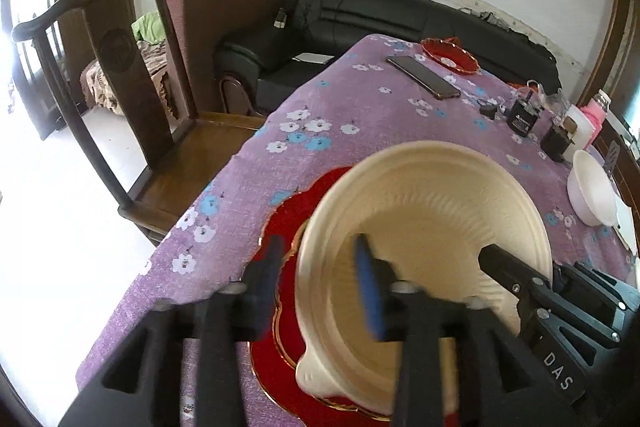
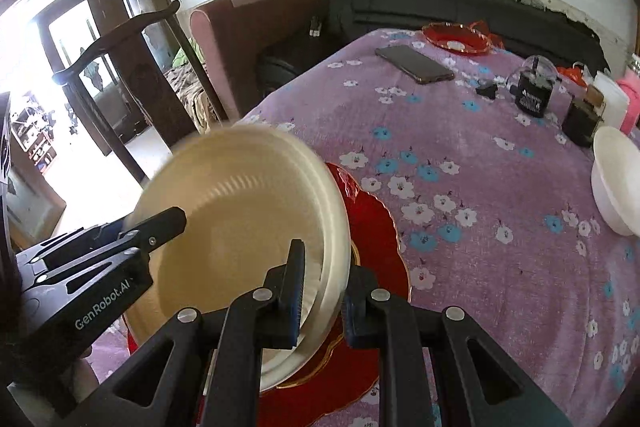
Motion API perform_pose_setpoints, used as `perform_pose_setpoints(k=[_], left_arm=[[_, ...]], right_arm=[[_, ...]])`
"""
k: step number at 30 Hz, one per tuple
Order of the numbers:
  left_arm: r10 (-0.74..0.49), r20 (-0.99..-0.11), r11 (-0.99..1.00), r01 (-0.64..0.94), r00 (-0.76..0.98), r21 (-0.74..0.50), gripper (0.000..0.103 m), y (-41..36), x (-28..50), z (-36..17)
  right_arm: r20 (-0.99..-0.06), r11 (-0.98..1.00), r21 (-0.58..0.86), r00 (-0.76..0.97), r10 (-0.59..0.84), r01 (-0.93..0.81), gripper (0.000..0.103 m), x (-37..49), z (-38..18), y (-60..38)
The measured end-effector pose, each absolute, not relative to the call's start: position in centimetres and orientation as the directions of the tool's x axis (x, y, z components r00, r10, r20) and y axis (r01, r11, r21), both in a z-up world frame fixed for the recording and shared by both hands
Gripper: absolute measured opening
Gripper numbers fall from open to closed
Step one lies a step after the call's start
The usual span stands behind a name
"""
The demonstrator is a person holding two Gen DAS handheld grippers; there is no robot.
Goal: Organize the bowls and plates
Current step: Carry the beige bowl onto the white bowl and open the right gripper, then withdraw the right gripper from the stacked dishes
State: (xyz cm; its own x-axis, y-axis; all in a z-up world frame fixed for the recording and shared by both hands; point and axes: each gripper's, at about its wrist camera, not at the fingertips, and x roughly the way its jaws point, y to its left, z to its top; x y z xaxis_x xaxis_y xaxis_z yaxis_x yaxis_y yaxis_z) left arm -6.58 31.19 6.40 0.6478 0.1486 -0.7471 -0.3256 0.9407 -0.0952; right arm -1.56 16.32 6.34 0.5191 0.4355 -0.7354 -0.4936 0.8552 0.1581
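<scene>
A cream bowl (image 1: 432, 223) sits tilted over a red plate (image 1: 288, 227) with a gold rim on the purple flowered tablecloth. My left gripper (image 1: 320, 279) straddles the bowl's left rim, one finger outside and one inside, with a gap at the rim. My right gripper (image 2: 320, 291) is closed on the bowl's right rim (image 2: 332, 267). The bowl (image 2: 240, 227) and red plate (image 2: 372, 247) also show in the right wrist view. Each gripper shows in the other's view. A white bowl (image 1: 592, 187) stands at the right, also in the right wrist view (image 2: 618, 179).
A second red plate (image 1: 450, 55) and a phone (image 1: 424, 77) lie at the far end. Small black devices (image 1: 522, 117) and a pink bottle (image 1: 596, 119) stand at the right. A dark wooden chair (image 1: 120, 75) stands by the table's left edge (image 1: 208, 187). Sofas stand behind.
</scene>
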Motion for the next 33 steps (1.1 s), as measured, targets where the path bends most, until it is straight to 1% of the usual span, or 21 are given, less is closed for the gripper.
perform_pose_setpoints(k=[3,4,6,8,9,14,16,19,21,23,25,28,33], left_arm=[[0.163,-0.723,0.932,-0.346,0.672,-0.110,0.069,31.5,-7.3,7.1],[0.158,-0.721,0.931,-0.345,0.675,-0.118,0.070,31.6,-7.4,7.3],[0.144,-0.715,0.927,-0.345,0.684,-0.145,0.072,31.9,-7.8,7.6],[0.142,-0.705,0.925,-0.347,0.695,-0.156,0.072,32.0,-8.4,8.0],[0.143,-0.700,0.924,-0.348,0.700,-0.159,0.072,32.0,-8.6,8.2],[0.162,-0.659,0.919,-0.355,0.734,-0.169,0.073,31.5,-10.4,9.7],[0.181,-0.640,0.923,-0.354,0.747,-0.152,0.077,30.9,-11.2,10.4],[0.260,-0.593,0.922,-0.379,0.762,-0.082,0.079,29.4,-12.4,11.6],[0.316,-0.549,0.921,-0.390,0.774,-0.019,0.086,28.1,-13.2,12.4],[0.365,-0.497,0.916,-0.398,0.787,0.042,0.088,26.4,-14.1,13.2],[0.387,-0.469,0.914,-0.398,0.794,0.080,0.090,25.4,-14.5,13.5],[0.378,-0.465,0.923,-0.364,0.801,0.123,0.091,23.5,-14.6,13.9],[0.354,-0.477,0.935,-0.320,0.805,0.153,0.091,21.6,-14.9,14.3]], right_arm=[[-0.729,0.858,0.161,0.527,0.437,-0.488,0.019,-1.6,6.4,16.4],[-0.724,0.856,0.167,0.528,0.443,-0.490,0.020,-1.5,6.4,16.4],[-0.719,0.858,0.165,0.536,0.442,-0.486,0.027,-1.5,6.4,16.3],[-0.708,0.860,0.164,0.549,0.444,-0.484,0.048,-1.4,6.6,16.2],[-0.703,0.861,0.161,0.556,0.443,-0.482,0.051,-1.5,6.7,16.1],[-0.677,0.868,0.166,0.586,0.446,-0.469,0.052,-1.8,7.7,15.4],[-0.642,0.869,0.185,0.614,0.460,-0.458,0.052,-2.3,8.8,14.4],[-0.596,0.870,0.215,0.646,0.476,-0.443,0.052,-3.3,10.4,12.8],[-0.576,0.869,0.234,0.658,0.486,-0.436,0.052,-3.9,11.1,11.7],[-0.562,0.869,0.245,0.667,0.489,-0.431,0.052,-4.6,11.6,10.6],[-0.556,0.871,0.245,0.675,0.486,-0.426,0.052,-5.5,11.8,9.4],[-0.556,0.875,0.246,0.679,0.479,-0.416,0.052,-6.2,11.8,8.0],[-0.557,0.889,0.253,0.694,0.456,-0.381,0.052,-7.0,11.8,4.9]])
